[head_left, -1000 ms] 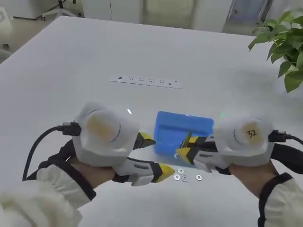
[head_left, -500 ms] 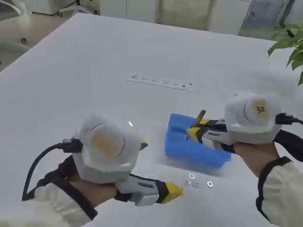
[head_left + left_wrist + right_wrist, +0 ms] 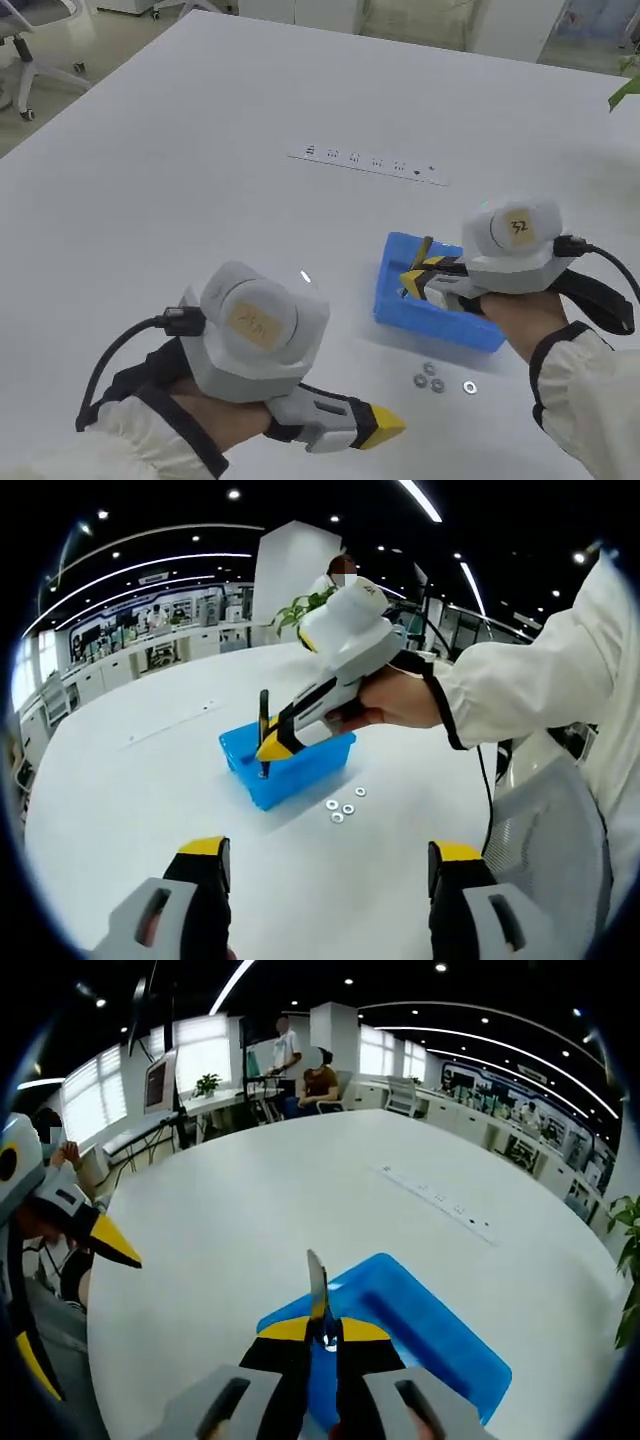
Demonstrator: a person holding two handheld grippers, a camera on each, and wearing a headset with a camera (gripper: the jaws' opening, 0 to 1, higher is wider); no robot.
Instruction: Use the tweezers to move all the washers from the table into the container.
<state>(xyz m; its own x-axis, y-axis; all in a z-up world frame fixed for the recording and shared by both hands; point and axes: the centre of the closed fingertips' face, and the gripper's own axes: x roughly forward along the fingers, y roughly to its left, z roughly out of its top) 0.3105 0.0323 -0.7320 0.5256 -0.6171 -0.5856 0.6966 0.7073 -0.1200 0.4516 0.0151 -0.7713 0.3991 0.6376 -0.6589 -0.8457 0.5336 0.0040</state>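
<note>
The head view looks forward and down from above the table (image 3: pixel 200 180). The left gripper view sits low, facing across the tabletop at the container (image 3: pixel 290 770) and the washers (image 3: pixel 342 805) beside it — both also in the head view. The right gripper view hangs close over that container, looking outward past the tweezers (image 3: pixel 317 1280).

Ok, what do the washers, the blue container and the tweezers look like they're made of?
Washers: probably metal, small silvery rings with a bright sheen.
Container: likely plastic, an even saturated blue with smooth, slightly glossy walls.
Tweezers: seemingly metal, a thin grey blade with a dull gloss, though too small to be sure.
</note>
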